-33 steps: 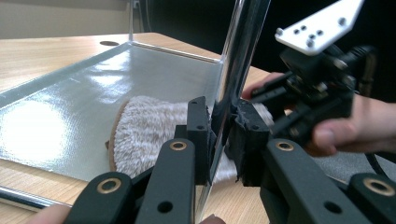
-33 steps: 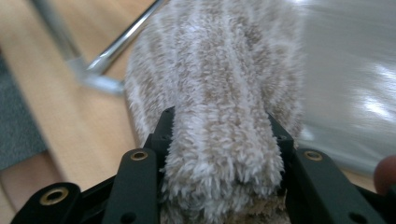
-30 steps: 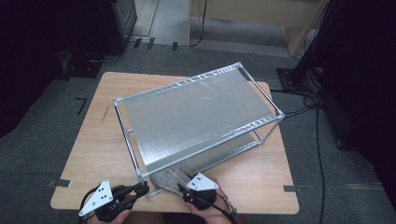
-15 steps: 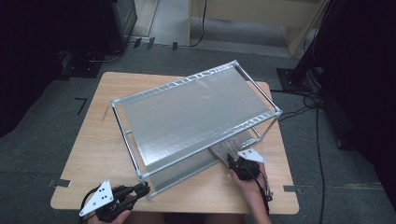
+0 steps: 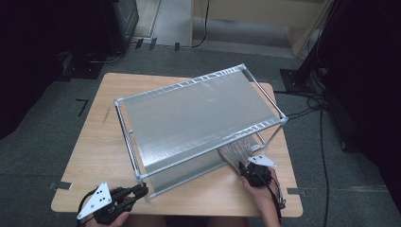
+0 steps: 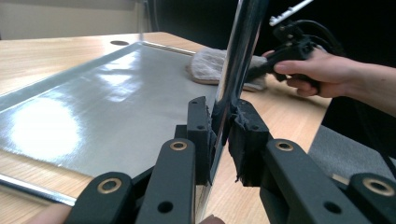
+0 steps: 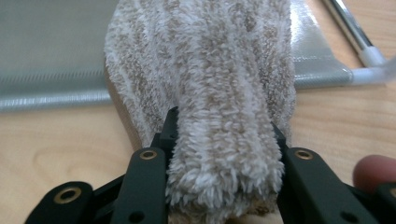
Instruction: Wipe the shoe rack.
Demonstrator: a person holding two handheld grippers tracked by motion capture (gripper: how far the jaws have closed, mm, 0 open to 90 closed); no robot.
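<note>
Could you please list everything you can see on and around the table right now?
Table: one, light wood, centre of the high view.
Shelf rack: one, silver-grey metal, two tiers, standing on the table.
Rack post: one, shiny chrome, front left corner, clamped between the left jaws.
Towel: one, beige and white striped, lying half on the lower shelf at the front right.
Cables: several, black, on the grey floor to the right.
Left gripper: one, black, shut on the rack post.
Right gripper: one, black, jaws closed on the towel's end.
</note>
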